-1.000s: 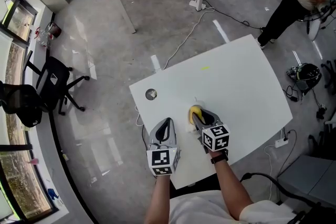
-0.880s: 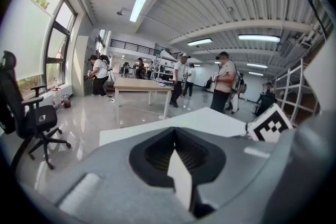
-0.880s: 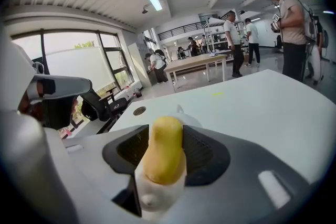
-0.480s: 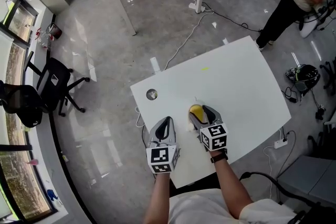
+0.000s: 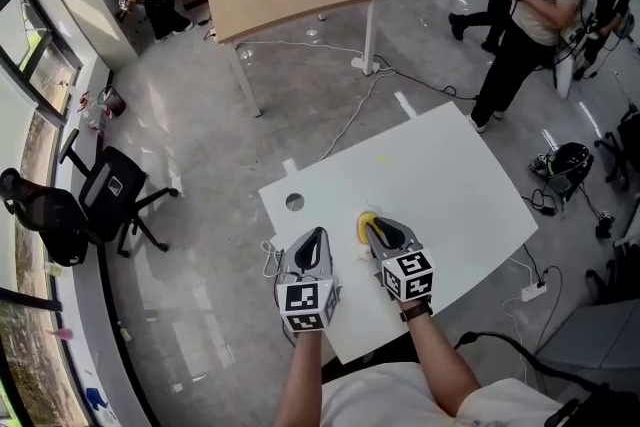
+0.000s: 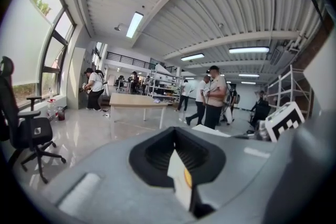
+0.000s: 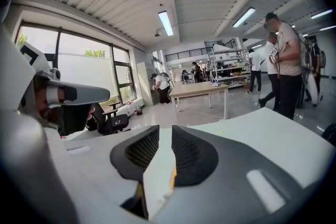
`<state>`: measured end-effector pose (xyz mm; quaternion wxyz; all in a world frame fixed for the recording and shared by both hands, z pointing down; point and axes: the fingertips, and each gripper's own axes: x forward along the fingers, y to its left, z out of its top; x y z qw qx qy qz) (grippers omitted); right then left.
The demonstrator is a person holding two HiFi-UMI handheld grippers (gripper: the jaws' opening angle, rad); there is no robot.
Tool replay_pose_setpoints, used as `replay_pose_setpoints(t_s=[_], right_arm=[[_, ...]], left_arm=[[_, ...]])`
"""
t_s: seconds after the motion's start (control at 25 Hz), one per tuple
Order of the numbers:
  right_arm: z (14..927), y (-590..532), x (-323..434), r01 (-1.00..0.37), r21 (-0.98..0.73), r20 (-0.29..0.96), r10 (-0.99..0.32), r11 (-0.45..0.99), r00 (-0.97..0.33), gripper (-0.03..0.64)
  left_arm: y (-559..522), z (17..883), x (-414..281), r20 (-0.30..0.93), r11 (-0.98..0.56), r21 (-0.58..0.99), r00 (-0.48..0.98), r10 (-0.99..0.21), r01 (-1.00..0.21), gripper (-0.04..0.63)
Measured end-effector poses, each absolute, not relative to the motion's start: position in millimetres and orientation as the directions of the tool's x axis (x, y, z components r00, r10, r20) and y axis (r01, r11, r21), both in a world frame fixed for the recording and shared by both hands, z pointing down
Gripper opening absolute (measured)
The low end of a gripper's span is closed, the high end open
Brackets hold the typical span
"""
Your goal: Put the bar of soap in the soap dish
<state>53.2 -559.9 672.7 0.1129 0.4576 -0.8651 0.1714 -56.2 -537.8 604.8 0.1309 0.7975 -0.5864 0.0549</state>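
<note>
Two tongs over the white worktop: left tongs clenched together; right tongs narrowly parted, tips just beside a yellow object, soap or dish indistinguishable.

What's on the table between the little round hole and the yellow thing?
Nothing. The head view shows only bare white table between the round hole and the yellow thing.

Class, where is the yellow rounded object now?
Head view: the yellow rounded object sits on the white table, at the tip of the right gripper, right of the left gripper.
</note>
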Motion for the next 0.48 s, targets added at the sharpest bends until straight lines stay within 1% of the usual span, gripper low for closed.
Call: replay_pose_setpoints(t_s=[0.16, 0.24, 0.36, 0.48], right_arm=[[630, -537, 46, -0.826, -0.146, 0.279, -0.779, 0.544, -0.562, 0.047], [615, -522, 41, -0.827, -0.133, 0.261, -0.786, 0.546, -0.560, 0.027], [602, -501, 39, -0.843, -0.149, 0.264, -0.800, 0.517, -0.538, 0.015], [571, -487, 38, -0.838, -0.143, 0.199, -0.814, 0.527, -0.546, 0.011]], left_arm=[[-525, 568, -56, 0.166, -0.301, 0.163, 0.327, -0.930, -0.940, -0.002], [-516, 553, -52, 0.140, -0.328, 0.164, 0.351, -0.926, -0.930, -0.002], [-499, 533, -42, 0.108, -0.384, 0.147, 0.401, -0.910, -0.911, -0.002], [-484, 511, -32, 0.055, -0.415, 0.144, 0.426, -0.903, -0.898, -0.002]])
